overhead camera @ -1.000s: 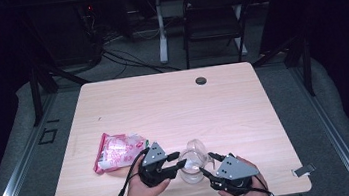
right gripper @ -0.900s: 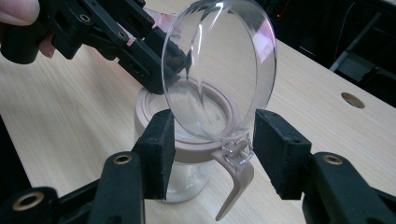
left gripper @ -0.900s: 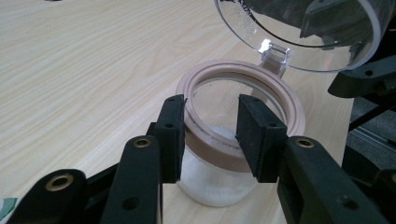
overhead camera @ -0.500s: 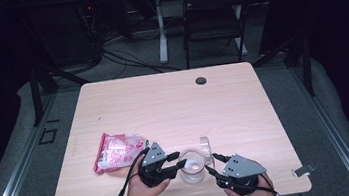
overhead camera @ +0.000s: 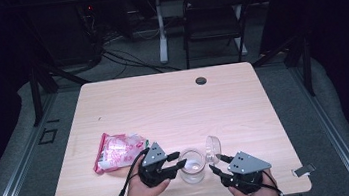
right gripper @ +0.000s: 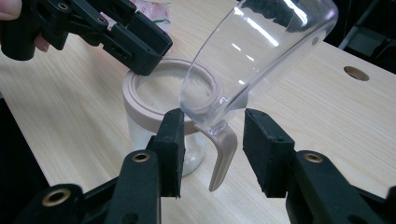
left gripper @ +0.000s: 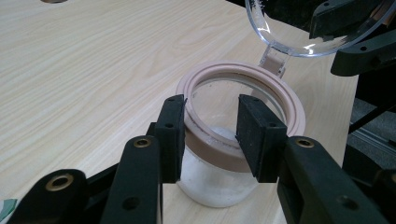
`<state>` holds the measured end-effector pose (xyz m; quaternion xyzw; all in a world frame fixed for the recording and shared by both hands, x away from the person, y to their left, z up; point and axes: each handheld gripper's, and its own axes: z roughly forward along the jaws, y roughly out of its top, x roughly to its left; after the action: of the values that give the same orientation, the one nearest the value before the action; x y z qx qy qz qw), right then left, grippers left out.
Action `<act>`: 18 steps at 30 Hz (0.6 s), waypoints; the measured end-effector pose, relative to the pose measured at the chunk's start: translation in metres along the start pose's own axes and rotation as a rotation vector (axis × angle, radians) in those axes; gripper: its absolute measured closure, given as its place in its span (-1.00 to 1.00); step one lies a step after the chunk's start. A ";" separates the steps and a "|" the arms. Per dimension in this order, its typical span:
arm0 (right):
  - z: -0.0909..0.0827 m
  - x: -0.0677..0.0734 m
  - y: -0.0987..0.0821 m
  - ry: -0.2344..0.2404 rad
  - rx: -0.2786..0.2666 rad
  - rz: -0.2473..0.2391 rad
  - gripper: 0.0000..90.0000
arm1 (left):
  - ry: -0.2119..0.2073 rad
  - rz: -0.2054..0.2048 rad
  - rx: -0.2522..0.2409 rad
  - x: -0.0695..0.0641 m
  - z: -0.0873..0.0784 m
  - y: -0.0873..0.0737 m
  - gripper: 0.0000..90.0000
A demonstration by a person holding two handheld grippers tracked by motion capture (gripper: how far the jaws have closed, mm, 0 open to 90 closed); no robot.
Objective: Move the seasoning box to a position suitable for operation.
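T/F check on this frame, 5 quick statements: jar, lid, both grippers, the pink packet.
1. The jar's clear lid is flipped open. True.
2. The left gripper grips the jar by its rim, one jaw inside and one outside. True.
3. The jar lies on its side. False: it stands upright on the table.
4. The right gripper is clamped on the pink packet. False: the packet lies untouched on the table beyond the left gripper; the right jaws, which have just been closing, stand either side of the lid's pink tab.
5. The jar has a pink rim. True.
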<state>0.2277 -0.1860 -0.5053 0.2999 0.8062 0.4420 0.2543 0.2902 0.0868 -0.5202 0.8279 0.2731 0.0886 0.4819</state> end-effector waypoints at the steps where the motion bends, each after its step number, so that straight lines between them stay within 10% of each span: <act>1: 0.000 0.000 0.000 0.000 0.000 0.000 0.32 | 0.000 -0.001 0.000 0.000 0.000 0.000 0.40; 18: 0.020 -0.010 -0.019 0.023 0.119 0.059 0.53 | -0.006 -0.024 -0.022 0.003 0.001 -0.002 0.22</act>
<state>0.2434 -0.1900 -0.5303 0.3331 0.8248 0.4040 0.2136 0.2921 0.0878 -0.5230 0.8195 0.2805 0.0835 0.4928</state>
